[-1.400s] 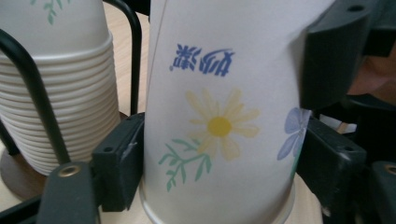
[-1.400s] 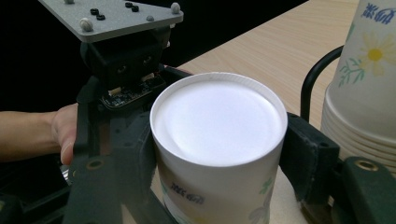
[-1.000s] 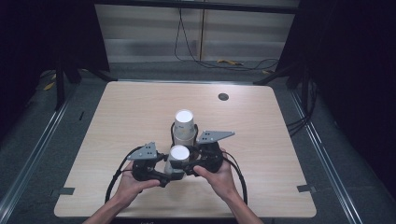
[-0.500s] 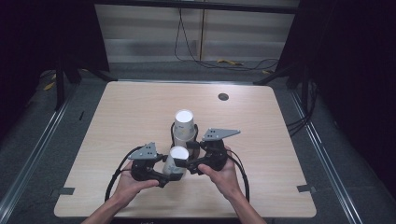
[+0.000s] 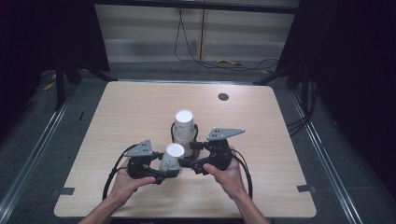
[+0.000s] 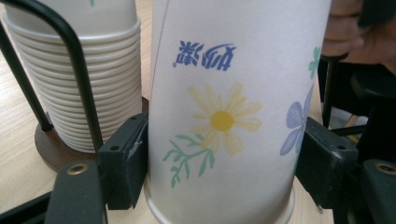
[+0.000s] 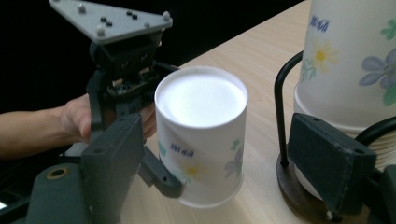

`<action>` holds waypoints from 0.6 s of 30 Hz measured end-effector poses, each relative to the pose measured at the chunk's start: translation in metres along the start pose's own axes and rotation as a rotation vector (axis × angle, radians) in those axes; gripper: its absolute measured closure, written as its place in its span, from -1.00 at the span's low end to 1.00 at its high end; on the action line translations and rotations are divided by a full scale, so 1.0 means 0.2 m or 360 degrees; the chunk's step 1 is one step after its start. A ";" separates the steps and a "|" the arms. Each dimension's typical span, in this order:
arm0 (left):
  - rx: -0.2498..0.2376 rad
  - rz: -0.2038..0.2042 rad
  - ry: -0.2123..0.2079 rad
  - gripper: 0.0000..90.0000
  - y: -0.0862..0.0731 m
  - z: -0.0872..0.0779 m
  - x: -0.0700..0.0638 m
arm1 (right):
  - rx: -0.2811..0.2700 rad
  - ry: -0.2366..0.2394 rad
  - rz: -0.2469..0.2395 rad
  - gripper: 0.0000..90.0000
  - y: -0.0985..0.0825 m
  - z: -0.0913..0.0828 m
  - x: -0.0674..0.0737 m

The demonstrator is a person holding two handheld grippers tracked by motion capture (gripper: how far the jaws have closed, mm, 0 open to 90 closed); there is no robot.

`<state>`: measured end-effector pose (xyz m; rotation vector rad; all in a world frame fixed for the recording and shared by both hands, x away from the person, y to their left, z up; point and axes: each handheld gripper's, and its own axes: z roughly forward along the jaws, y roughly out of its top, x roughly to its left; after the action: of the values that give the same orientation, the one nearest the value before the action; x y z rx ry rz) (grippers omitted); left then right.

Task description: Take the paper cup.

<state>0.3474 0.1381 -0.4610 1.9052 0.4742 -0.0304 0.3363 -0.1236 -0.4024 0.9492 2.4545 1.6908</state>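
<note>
Tongs working an upside-down paper cup beside the cup stack

Left tongs [image 5: 163, 175] are clamping the inverted paper cup [image 5: 171, 158] low on its wall, near the rim resting on the surface [image 5: 261, 130], while the right tongs [image 5: 187, 163], jaws having just been opening, are standing released beside it with nothing pinched. The cup is sitting just in front of the cup stack [image 5: 185, 128] in its wire holder [image 6: 74, 65]. It looks light, thin-walled and easily crushed, so a gentle squeeze near the stiffer rolled rim seems safest.

Wooden table [image 5: 126, 107], cup stack holder [image 5: 186, 140]
</note>
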 end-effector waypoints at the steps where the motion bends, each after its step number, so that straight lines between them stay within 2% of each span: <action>1: 0.0002 0.0011 0.0008 -0.40 0.00 -0.01 0.00 | 0.0012 0.0004 -0.0008 -0.59 0.00 0.00 0.00; 4: 0.0004 -0.0005 -0.0002 -0.40 0.00 -0.02 0.01 | 0.0042 0.0018 -0.0019 -0.59 -0.01 0.00 -0.01; 12: 0.0052 -0.0032 0.0008 -0.39 0.01 -0.04 0.03 | 0.0112 -0.0007 -0.0026 -0.59 -0.03 -0.01 -0.03; 18: 0.0074 0.0004 0.0017 -0.38 0.04 -0.07 0.02 | 0.0129 -0.0033 -0.0011 -0.59 -0.04 -0.02 -0.05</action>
<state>0.3511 0.1498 -0.4497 1.9526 0.4818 -0.0295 0.3392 -0.1341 -0.4097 0.9593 2.5277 1.5821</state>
